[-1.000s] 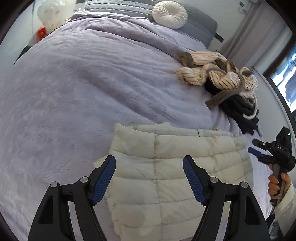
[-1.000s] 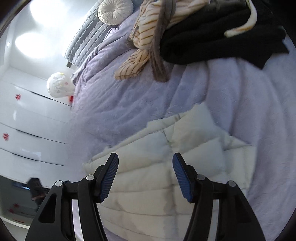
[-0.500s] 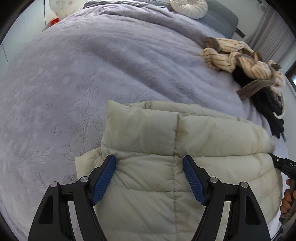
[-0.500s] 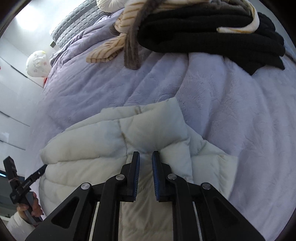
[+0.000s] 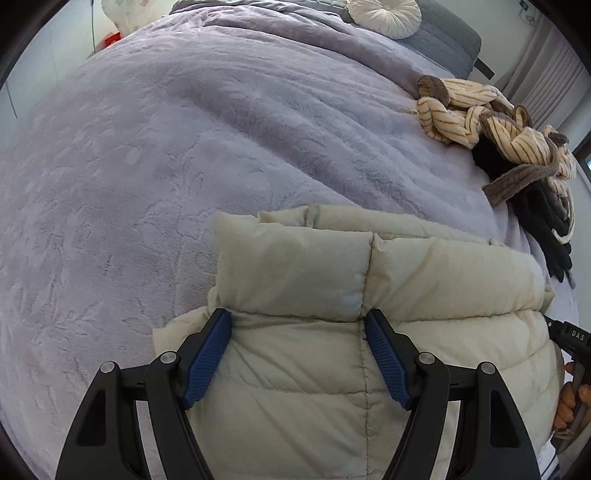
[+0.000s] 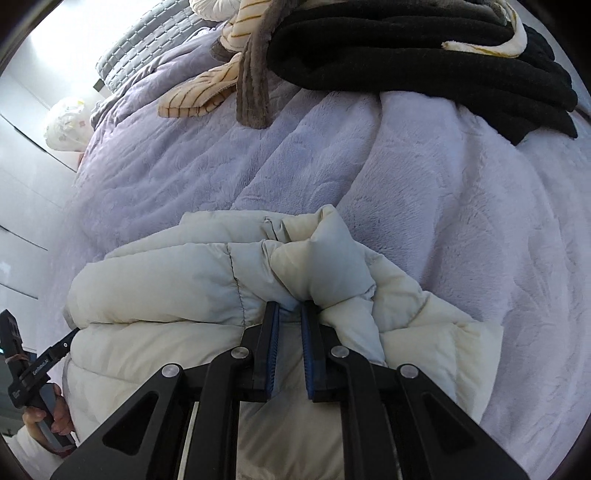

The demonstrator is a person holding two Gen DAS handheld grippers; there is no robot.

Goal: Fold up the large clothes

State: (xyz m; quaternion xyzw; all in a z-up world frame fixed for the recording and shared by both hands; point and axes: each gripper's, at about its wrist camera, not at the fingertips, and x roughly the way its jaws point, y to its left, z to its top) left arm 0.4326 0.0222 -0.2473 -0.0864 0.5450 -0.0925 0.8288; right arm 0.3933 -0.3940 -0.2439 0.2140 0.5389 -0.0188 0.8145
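A cream puffer jacket [image 5: 369, 332] lies on the bed [image 5: 184, 166], already doubled into a thick, roughly rectangular bundle near the edge closest to the person. At least one fold looks done; judging by its bulk, another fold or a tidy-up is left, and the other clothes appear unfolded.

The right gripper [image 6: 290, 314] has its jaws pinched together on a ridge of the jacket at its right side, the fabric bunching up around the pads. The left gripper [image 5: 297, 325] has its jaws wide apart, resting on or just over the jacket's left part, one pad at the jacket's outer edge, the other just beside the centre seam; nothing is clamped there yet.

In the left wrist view, at about 2 o'clock from the jacket, a heap of a striped cream garment [image 5: 480, 118] lies over black clothes [image 5: 546, 229], near but apart from the jacket. A round white cushion [image 5: 384, 14] sits at 12 o'clock, well away. The bed beyond the jacket is open, so nothing seems to block the next fold.
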